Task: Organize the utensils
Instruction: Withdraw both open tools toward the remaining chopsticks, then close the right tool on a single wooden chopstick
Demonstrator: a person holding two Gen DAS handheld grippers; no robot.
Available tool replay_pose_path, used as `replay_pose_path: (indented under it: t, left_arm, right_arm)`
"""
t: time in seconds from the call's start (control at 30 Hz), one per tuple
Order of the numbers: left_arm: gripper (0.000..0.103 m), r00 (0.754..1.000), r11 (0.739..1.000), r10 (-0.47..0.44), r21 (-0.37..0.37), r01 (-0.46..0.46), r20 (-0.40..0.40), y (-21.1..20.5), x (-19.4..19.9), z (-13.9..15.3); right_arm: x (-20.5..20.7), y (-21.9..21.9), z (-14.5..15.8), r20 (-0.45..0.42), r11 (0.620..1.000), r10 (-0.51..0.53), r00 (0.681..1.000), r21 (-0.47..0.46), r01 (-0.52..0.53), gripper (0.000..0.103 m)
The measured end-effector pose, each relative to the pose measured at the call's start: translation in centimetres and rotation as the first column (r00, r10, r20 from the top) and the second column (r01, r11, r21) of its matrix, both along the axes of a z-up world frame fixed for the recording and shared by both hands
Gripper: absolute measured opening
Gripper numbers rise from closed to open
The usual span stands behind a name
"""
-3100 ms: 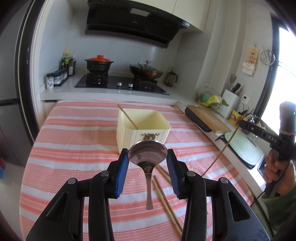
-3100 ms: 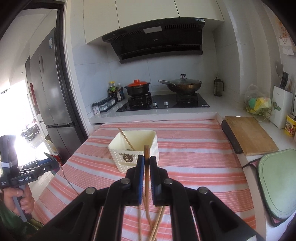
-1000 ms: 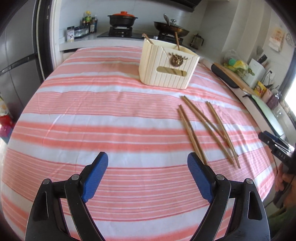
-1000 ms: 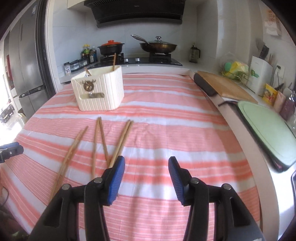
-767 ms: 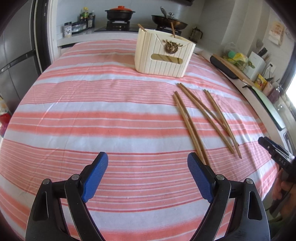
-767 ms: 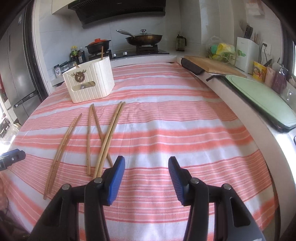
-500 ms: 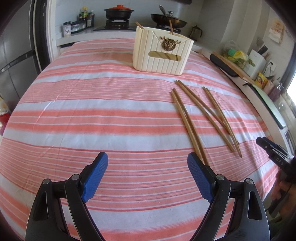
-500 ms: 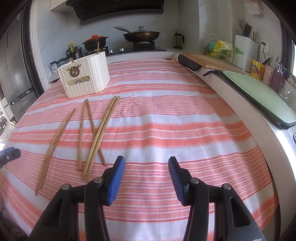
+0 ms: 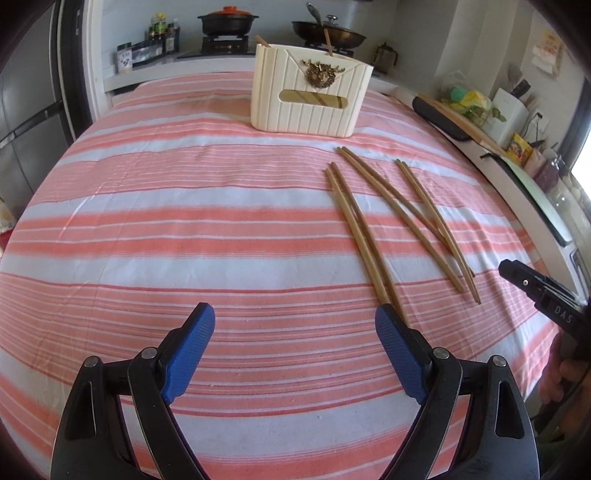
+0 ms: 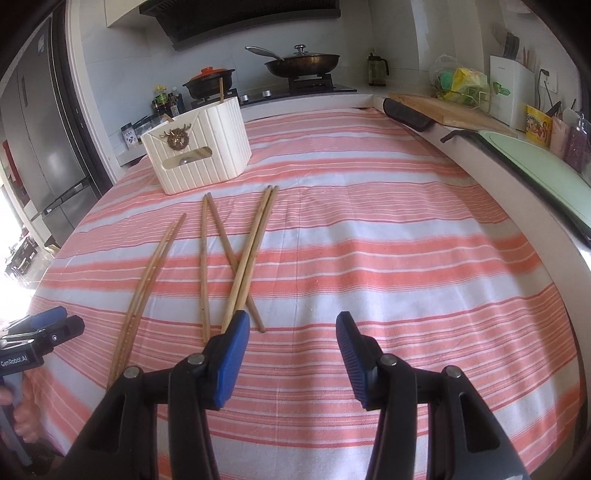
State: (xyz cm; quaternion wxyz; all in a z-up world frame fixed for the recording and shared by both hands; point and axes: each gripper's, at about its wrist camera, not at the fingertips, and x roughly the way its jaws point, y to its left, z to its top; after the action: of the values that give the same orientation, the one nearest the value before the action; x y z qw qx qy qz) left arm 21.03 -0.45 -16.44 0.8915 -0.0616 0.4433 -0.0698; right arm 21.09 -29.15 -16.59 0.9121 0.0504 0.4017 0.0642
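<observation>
Slender tan wooden chopsticks [image 10: 243, 254] lie in loose, partly crossed pairs

2 wrist cams, both angled down & fwd over the striped tablecloth [image 9: 184, 236], close in; both share chopsticks [image 10: 243, 258] & utensil box [image 9: 310, 99].

A kitchen with white tiled walls [image 10: 399, 33]. The bench [image 9: 184, 240] wears a pink-and-white striped cloth. Behind it a white counter carries a black hob [image 10: 295, 88], with a dark extractor hood [image 10: 240, 14] above. A grey fridge [image 10: 40, 147] stands at the left in the right wrist view (daylight glares in beside it). A wooden chopping board [image 10: 454, 110] lies on the side counter.
</observation>
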Motion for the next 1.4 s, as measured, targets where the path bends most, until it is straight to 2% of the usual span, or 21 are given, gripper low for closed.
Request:
replay_pose_path:
  t: [0.13,0.3,0.4,0.57,0.63,0.7,0.83,1.07,1.2,1.4]
  left_arm:
    - [0.090,1.000,1.000,-0.021,-0.003,0.021,0.000,-0.5,0.5,0.2]
    - [0.090,0.999,1.000,-0.029,-0.007,0.029,0.023,-1.0,0.8,0.9]
    - [0.091,1.000,1.000,-0.020,-0.011,0.021,0.023,-0.9,0.7,0.9]
    - [0.091,1.000,1.000,0.002,-0.008,-0.001,0.008,-0.3,0.7,0.5]
    - [0.091,1.000,1.000,0.008,-0.013,-0.008,0.002,0.0,0.8,0.4]
    - [0.091,1.000,1.000,0.011,-0.014,-0.012,-0.002,0.0,1.0,0.2]
    - [0.091,1.000,1.000,0.000,-0.019,-0.001,-0.015,-0.4,1.7,-0.1]
    - [0.091,0.999,1.000,-0.016,-0.010,0.015,-0.031,-2.1,4.3,-0.4]
    - [0.091,0.999,1.000,-0.011,-0.004,0.011,-0.043,-3.1,6.1,-0.8]
    - [0.091,0.999,0.996,-0.004,0.092,0.009,-0.050,-4.7,7.0,-2.0]
  right_arm:
    - [1.0,0.1,0.1,-0.025,0.998,0.022,0.999,0.067,-0.021,0.049]
    - [4.6,0.4,-1.0,-0.122,0.981,0.080,0.989,0.184,-0.056,0.027]
    - [6.7,0.8,-2.1,-0.164,0.968,0.105,0.981,0.242,-0.063,0.020]
    - [8.9,1.4,-3.3,-0.221,0.955,0.120,0.968,0.292,-0.051,0.013]
    - [9.0,1.1,-3.1,-0.221,0.954,0.108,0.969,0.298,-0.039,0.007]
    - [9.0,0.9,-2.8,-0.217,0.953,0.109,0.970,0.302,-0.039,0.007]
    - [8.9,-0.2,-2.5,-0.219,0.965,0.082,0.972,0.261,-0.022,0.007]
    - [7.3,-1.3,-1.6,-0.164,0.999,0.019,0.986,0.037,-0.013,0.007]
    - [6.2,-1.4,-1.7,-0.137,1.000,0.010,0.991,-0.021,-0.013,0.009]
    - [5.5,-1.5,-1.8,-0.116,0.998,0.002,0.993,-0.066,-0.009,0.009]
